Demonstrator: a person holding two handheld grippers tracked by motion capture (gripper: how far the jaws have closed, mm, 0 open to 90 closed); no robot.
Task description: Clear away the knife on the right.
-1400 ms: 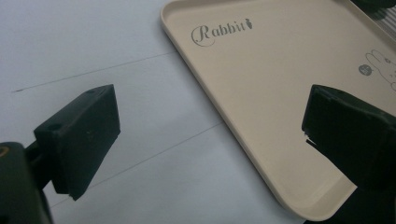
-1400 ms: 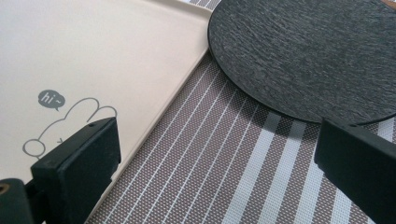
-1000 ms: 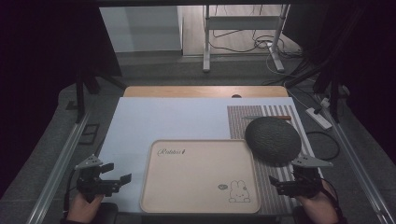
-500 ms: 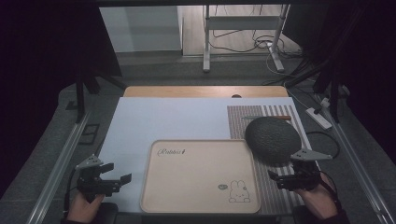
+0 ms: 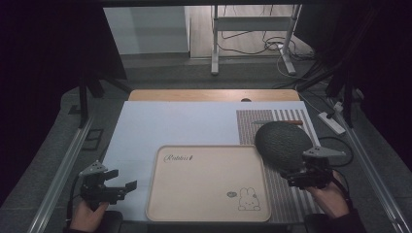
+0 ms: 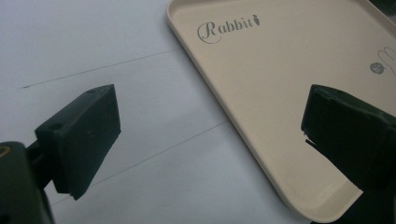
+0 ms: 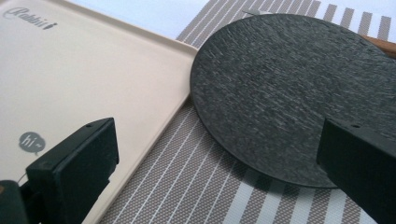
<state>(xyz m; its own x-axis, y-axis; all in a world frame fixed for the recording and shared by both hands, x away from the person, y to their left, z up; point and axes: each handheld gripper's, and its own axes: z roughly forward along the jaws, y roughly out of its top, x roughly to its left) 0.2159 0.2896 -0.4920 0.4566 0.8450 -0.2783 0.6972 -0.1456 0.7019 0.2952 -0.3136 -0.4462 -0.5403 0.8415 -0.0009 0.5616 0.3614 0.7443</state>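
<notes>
The dark round plate (image 5: pixel 283 141) sits right of centre in the high view, lying on the striped placemat (image 5: pixel 291 204) with its left edge just over the right rim of the cream tray (image 5: pixel 160 194). In the right gripper view the plate (image 7: pixel 285 93) takes up the upper right, its rough slate-like surface plain to see, with the tray's raised rim (image 7: pixel 159 116) running just beside its left edge.

The right gripper (image 5: pixel 296 178) is at the lower right of the high view, its jaws apart and aimed at the plate's near edge. Compared with a second ago it has moved up the frame, from a spot low beside the tray's corner to one almost touching the plate's near rim. In its own view the right-hand jaw already overlaps the plate's lower right edge, though whether it touches cannot be told. This looks like the approach to gripping the plate, probably to move it onto the tray; the jaws would still need to straddle the thin rim before closing.

The left gripper (image 5: pixel 114 188) rests at the lower left of the high view, over the pale blue table cover (image 5: pixel 145 126), jaws wide apart and holding nothing, in much the same place as before. Its own view shows the tray's "Rabbit" lettering (image 6: pixel 228 29) at the upper centre.
</notes>
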